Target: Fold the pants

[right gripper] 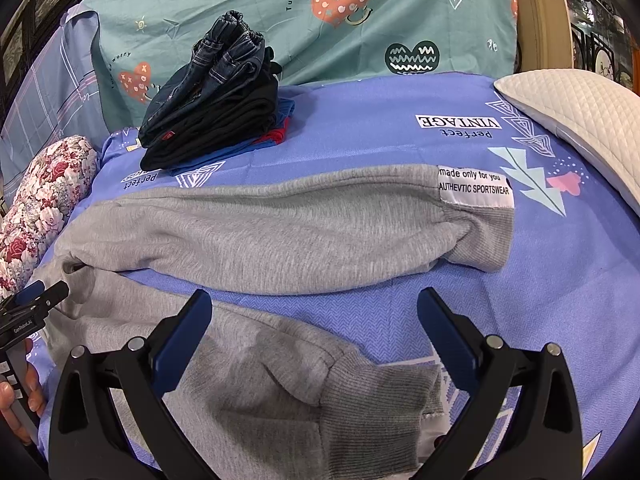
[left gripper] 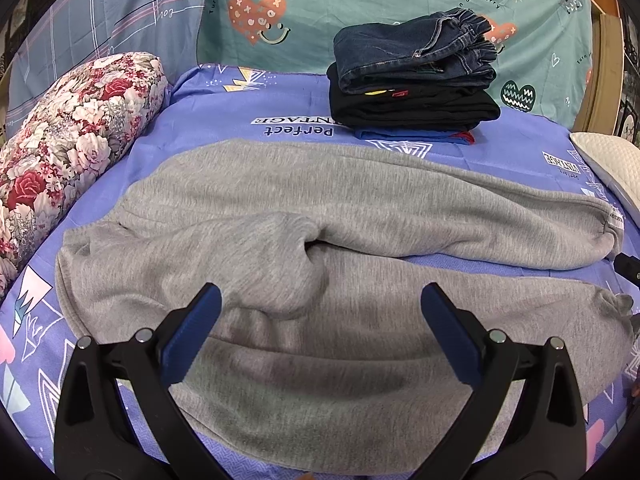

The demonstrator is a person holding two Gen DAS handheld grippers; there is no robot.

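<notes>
Grey sweatpants (left gripper: 320, 216) lie spread flat on the purple-blue bedsheet (left gripper: 200, 120), waist to the left, both legs running right. The far leg ends in a ribbed cuff with a white label (right gripper: 476, 188). The near leg's cuff (right gripper: 372, 408) lies just under my right gripper. My left gripper (left gripper: 320, 304) is open and empty, hovering over the crotch and near leg. My right gripper (right gripper: 314, 308) is open and empty above the near leg's cuff end. The left gripper also shows at the left edge of the right wrist view (right gripper: 36, 300).
A stack of folded pants (left gripper: 412, 76), jeans on top of black and blue ones, sits at the back of the bed. A floral bolster (left gripper: 72, 148) lies along the left side. A white quilted pillow (right gripper: 572, 120) lies at the right. A teal patterned sheet (left gripper: 360, 0) hangs behind.
</notes>
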